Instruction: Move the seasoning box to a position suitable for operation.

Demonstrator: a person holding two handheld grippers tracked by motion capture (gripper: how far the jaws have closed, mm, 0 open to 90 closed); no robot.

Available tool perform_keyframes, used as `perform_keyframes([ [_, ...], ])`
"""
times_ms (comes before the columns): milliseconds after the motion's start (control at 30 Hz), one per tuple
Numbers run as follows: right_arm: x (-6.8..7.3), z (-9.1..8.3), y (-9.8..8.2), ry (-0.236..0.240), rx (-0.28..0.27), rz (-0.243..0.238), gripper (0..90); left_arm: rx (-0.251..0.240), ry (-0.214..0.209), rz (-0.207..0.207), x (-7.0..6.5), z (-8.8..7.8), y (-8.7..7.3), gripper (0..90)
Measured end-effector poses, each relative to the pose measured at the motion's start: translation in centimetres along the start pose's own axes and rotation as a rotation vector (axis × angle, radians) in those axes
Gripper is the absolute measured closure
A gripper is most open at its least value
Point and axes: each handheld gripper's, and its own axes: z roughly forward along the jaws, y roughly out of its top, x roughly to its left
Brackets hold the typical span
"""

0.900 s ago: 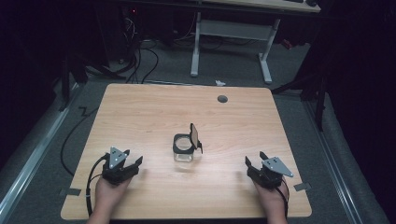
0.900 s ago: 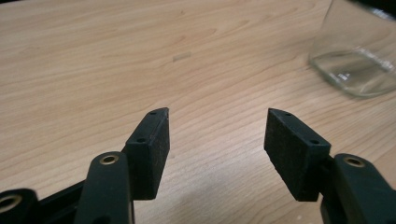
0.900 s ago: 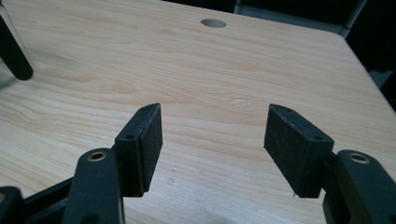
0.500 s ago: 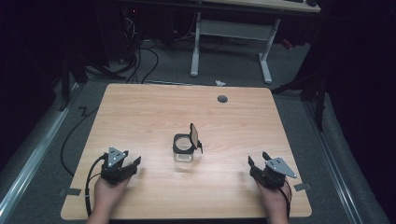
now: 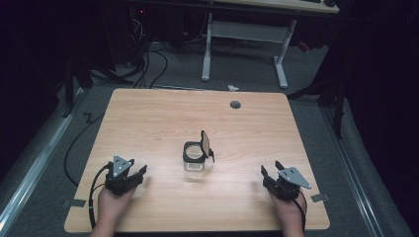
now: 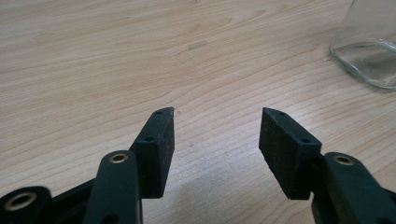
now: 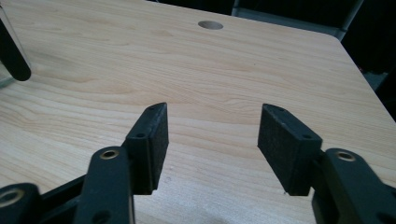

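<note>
1. High view: a small clear glass jar (image 5: 195, 158) with a black collar and a flip lid (image 5: 206, 144) standing open sits near the middle of the table (image 5: 148, 118), between the two grippers.
2. Left of the jar, the left gripper (image 5: 133, 174) rests with its jaws parted and nothing between them; the left gripper view has the jar's glass base (image 6: 366, 51) ahead and to one side.
3. Right of the jar, well apart, the right gripper (image 5: 269, 172) also stands wide and holds nothing.
4. The jar is probably rigid, smooth, slippery and breakable, and light.
5. Best hold: across the glass body below the collar, leaving the hinged lid alone.
</note>
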Motion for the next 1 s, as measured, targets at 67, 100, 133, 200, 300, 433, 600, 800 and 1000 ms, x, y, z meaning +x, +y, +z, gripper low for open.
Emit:
perform_keyframes([
  [67,0.1,0.0,0.0,0.005,-0.003,-0.001,45.0,-0.003,0.006,0.004,0.0,0.0,0.0,45.9],
  [100,0.1,0.0,0.0,0.004,-0.005,-0.008,46.5,-0.004,0.009,0.006,0.0,0.0,0.0,45.9],
  [133,0.1,-0.1,0.1,0.008,-0.005,-0.007,47.8,-0.004,0.011,0.006,0.0,0.0,0.0,45.9],
  [200,0.2,-0.1,0.1,0.007,-0.008,-0.012,49.6,-0.007,0.017,0.009,0.0,0.0,0.0,46.4],
  [300,0.3,-0.2,0.2,0.011,-0.008,-0.017,51.5,-0.005,0.022,0.008,0.1,-0.1,0.0,46.4],
  [433,0.7,-0.2,0.4,0.014,-0.008,-0.024,57.1,-0.009,0.025,0.011,0.1,-0.2,0.0,47.1],
  [600,1.4,-0.1,1.4,0.045,-0.01,-0.049,69.8,-0.006,0.028,0.0,0.2,-0.1,0.0,47.6],
  [800,1.9,0.2,2.6,0.065,-0.01,-0.053,81.4,-0.01,0.038,-0.005,0.3,-0.1,-0.1,48.7],
  [1000,2.1,0.4,3.8,0.075,-0.02,-0.05,90.0,-0.013,0.038,-0.02,0.3,-0.1,-0.1,50.8],
])
